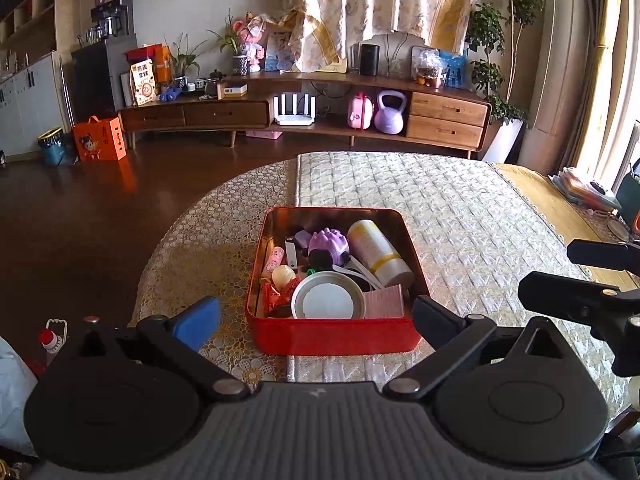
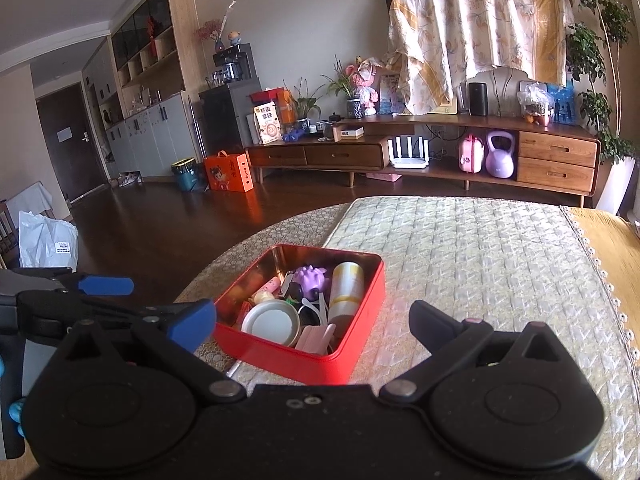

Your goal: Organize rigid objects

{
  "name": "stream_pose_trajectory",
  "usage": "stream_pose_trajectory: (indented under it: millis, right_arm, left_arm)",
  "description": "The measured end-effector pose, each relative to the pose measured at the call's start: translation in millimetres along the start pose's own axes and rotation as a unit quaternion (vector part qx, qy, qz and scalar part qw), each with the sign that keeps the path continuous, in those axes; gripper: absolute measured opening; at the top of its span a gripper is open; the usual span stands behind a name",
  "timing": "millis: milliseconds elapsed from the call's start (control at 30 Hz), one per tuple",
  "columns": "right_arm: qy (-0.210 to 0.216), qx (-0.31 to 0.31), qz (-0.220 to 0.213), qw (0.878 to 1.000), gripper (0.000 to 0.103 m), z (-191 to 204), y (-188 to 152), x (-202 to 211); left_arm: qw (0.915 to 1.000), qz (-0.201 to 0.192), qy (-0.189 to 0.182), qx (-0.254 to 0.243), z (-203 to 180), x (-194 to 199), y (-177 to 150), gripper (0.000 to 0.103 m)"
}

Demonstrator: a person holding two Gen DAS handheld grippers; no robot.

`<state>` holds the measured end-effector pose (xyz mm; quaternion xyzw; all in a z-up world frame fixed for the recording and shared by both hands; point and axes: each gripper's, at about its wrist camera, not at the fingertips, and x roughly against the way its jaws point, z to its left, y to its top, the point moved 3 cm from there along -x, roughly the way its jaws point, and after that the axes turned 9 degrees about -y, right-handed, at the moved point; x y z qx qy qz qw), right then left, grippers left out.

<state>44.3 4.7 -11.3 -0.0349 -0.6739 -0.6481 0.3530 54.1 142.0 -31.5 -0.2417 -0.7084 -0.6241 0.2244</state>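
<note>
A long wooden TV cabinet stands on dark floor beneath a draped cloth.

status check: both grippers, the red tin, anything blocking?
Left gripper open, empty. Right gripper open, empty. Red rectangular metal tin on quilted table cover, full of small items, just ahead of both. Nothing blocking.

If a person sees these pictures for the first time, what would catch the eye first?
Most likely the bright red tin near the table's front edge, crowded with small things: a purple toy, a pale bottle lying on its side and a round metal lid. Next, the two open grippers, left and right, both empty in front of it.
</note>
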Motion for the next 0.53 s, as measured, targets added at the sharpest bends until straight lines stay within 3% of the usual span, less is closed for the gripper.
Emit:
stream_pose_trajectory:
  millis: [533]
  right_arm:
    - [-0.012,-0.023,0.025,0.999,0.103,-13,-14,-11]
  left_arm:
    - [0.9998,0.013,-0.011,0.011,-5,-12,-3,0.103]
